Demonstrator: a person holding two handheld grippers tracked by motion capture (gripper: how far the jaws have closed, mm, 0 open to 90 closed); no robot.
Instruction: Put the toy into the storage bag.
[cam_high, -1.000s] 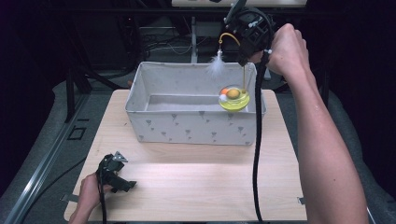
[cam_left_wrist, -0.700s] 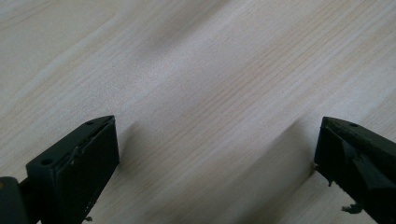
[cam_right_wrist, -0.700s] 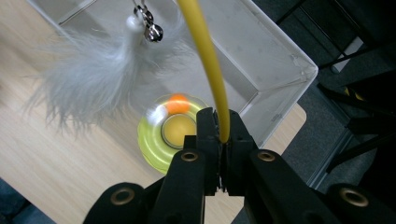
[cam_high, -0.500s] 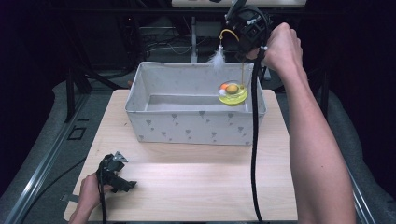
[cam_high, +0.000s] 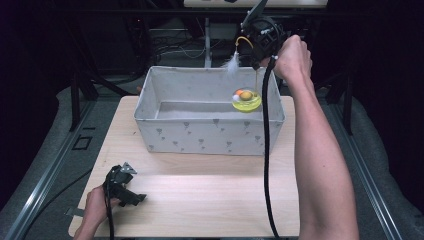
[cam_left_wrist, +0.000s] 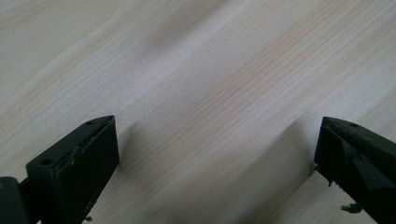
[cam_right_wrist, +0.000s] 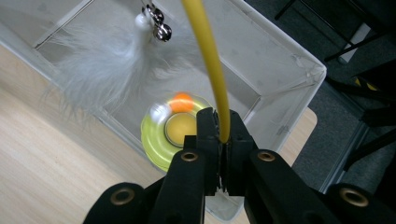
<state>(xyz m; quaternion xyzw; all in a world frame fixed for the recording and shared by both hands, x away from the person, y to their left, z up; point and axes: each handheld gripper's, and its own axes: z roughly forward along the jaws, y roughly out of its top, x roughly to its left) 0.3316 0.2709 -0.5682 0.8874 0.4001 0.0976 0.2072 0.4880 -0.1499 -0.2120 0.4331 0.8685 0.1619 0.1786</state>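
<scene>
The right tool (cam_right_wrist: 219, 135) is clamped shut on the thin yellow wand (cam_right_wrist: 208, 60) of a cat teaser toy (cam_high: 246, 99), holding it over the right end of the grey fabric storage box (cam_high: 200, 137) that stands on the pale wooden worktop (cam_high: 200, 200). The toy's round yellow-green base, with its orange and white balls, hangs just inside the box, near the right wall; whether it touches the bottom I cannot tell. A white feather (cam_right_wrist: 107, 65) and small silver bells (cam_right_wrist: 156, 23) dangle from the wand's bent upper end.

I judge the toy light but awkward: the wand looks springy, so the base may swing under the grip (and the feather gives no purchase at all). The rigid part of the wand, close to the base, seems the better place to hold; the plastic base is likely slick and too broad for the jaws.

The left tool (cam_high: 122, 185) rests at the near left corner of the worktop, its jaws spread wide with nothing between them.
</scene>
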